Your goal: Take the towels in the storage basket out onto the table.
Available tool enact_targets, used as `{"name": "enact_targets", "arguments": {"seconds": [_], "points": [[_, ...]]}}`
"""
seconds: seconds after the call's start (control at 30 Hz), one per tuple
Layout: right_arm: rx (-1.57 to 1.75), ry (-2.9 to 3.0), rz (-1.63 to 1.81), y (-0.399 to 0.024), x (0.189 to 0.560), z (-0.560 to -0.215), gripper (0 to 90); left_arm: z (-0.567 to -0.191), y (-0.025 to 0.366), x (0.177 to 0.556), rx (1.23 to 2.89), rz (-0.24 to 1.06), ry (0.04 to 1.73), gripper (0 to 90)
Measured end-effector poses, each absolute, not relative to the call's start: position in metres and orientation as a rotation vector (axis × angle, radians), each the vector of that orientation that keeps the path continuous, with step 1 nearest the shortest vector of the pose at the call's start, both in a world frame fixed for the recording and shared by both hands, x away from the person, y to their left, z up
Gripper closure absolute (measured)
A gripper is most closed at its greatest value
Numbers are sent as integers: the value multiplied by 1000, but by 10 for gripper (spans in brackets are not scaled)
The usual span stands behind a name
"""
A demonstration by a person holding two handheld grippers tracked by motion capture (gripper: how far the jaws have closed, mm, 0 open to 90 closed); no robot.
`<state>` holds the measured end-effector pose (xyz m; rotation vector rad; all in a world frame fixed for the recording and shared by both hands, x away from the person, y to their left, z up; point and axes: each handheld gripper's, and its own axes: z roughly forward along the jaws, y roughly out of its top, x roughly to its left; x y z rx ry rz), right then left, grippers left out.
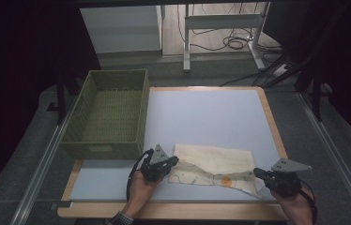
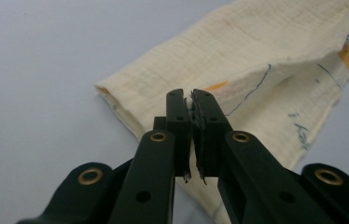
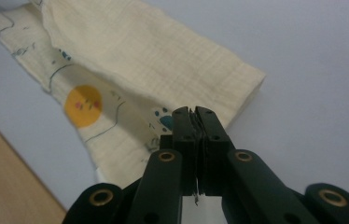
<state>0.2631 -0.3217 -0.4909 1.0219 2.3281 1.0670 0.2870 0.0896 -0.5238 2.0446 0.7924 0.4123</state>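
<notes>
Cream cloth [image 1: 213,164], printed with thin dark lines and an orange disc, lies folded on the pale bench [image 1: 206,117] between the two pairs of tongs. At the near edge the left tongs [image 1: 176,161] are clamped on the cloth's left corner; in the left gripper view the jaws stand together with a sliver of pale fabric pinched at their tips, and the folded cloth stretches away beyond them to the right. The right tongs [image 1: 256,172] are clamped on the cloth's right corner; in the right gripper view the black jaws are pressed together over the printed lower layer, with the orange disc just to their left and the plain upper layer running away beyond. Farther off, past the left tongs, a green woven basket [image 1: 112,115] sits on the bench's left side, well apart from the cloth.
</notes>
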Motion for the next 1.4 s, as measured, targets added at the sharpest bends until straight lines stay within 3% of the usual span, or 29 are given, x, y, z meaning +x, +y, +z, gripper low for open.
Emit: {"name": "enact_targets", "arguments": {"seconds": [0.4, 0.63, 0.73, 1.07, 1.23, 1.4], "points": [[1032, 2381, 1069, -322, 240, -509, 855, -536, 104, 264, 2039, 297, 790, 816], [1056, 2379, 1085, -331, 227, -505, 801, -533, 120, 254, 2018, 280, 819, 632], [1053, 2365, 1088, -334, 230, -501, 777, -529, 123, 260, 2013, 289, 835, 594], [1060, 2347, 1099, -322, 274, -497, 743, -526, 104, 298, 2009, 275, 852, 616], [1045, 2388, 1116, -311, 279, -499, 733, -525, 93, 288, 2004, 157, 759, 609], [1033, 2415, 1115, -307, 272, -503, 712, -527, 74, 281, 2076, 137, 664, 557]]}}
